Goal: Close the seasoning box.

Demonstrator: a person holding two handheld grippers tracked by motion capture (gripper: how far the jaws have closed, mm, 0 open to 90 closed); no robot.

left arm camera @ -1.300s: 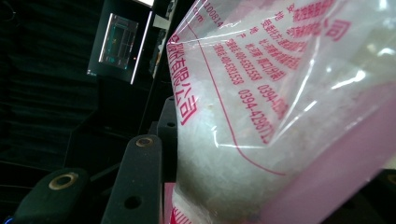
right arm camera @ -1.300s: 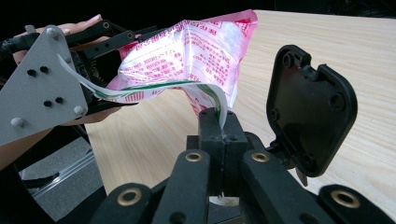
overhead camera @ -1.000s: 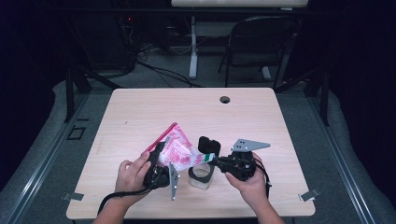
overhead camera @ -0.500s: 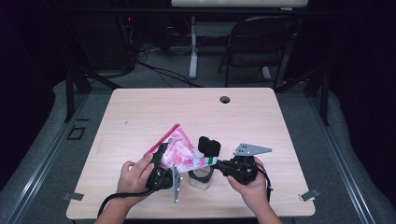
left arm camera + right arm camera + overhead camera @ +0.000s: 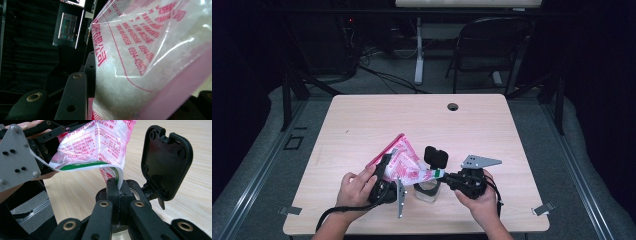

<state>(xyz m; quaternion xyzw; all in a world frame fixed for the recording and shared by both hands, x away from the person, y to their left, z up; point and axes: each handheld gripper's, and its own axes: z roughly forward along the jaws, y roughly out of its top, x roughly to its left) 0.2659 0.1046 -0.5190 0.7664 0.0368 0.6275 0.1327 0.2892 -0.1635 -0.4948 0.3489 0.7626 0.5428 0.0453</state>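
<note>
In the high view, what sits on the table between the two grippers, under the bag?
A clear jar with its black flip lid open stands between the left gripper and right gripper, under the bag.

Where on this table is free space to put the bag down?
The table is bare across its far half, between the bag and the cable hole, and along both side edges. The near middle is crowded: both grippers, the jar and its open black lid.

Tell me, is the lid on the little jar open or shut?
Open. The black lid stands flipped up beside the jar, whose mouth sits uncovered under the bag.
</note>
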